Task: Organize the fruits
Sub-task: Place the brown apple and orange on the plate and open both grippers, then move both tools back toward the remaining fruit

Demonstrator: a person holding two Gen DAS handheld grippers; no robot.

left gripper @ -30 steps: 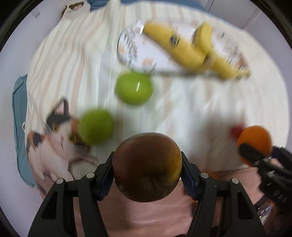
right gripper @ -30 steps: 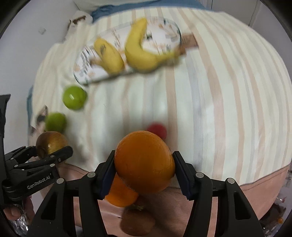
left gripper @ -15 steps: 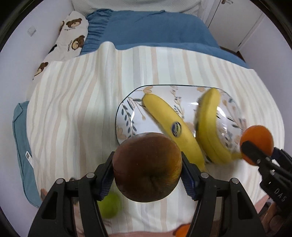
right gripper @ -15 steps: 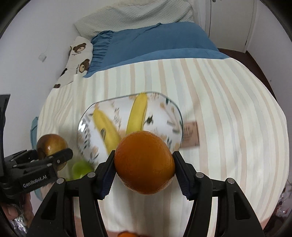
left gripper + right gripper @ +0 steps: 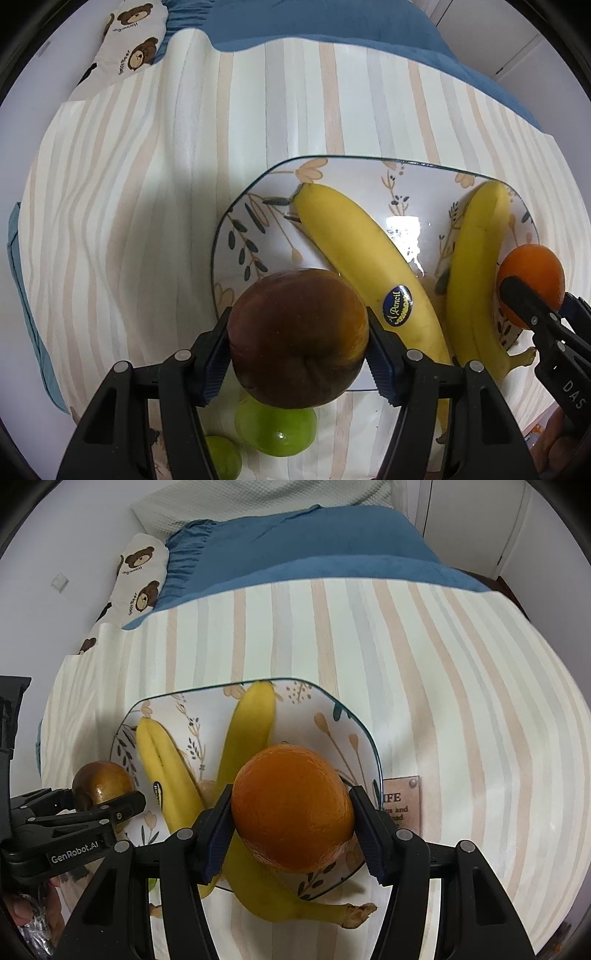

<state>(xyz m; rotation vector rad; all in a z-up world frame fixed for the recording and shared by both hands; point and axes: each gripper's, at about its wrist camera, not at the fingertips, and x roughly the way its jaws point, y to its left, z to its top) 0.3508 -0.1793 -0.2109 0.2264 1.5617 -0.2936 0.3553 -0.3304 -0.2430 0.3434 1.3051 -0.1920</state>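
On a bed with a striped cover [image 5: 147,221], a flowered plate [image 5: 413,177] holds two bananas: one with a sticker [image 5: 369,258] and a second [image 5: 476,258] whose stem pokes past the rim. The left gripper [image 5: 297,343] points down over the plate's near left edge, its jaws part-way open and pressed against a dark reddish-brown apple [image 5: 297,338]. The right gripper [image 5: 291,812] clamps an orange [image 5: 291,808] the same way above the plate's right half. Two green apples [image 5: 277,428] lie on the cover just beside the plate. The bananas fill much of the plate, so a round fruit let go onto one would probably roll off onto the soft cover. The apple hangs near the rim, and dropping it there could send it outside or tip the plate.
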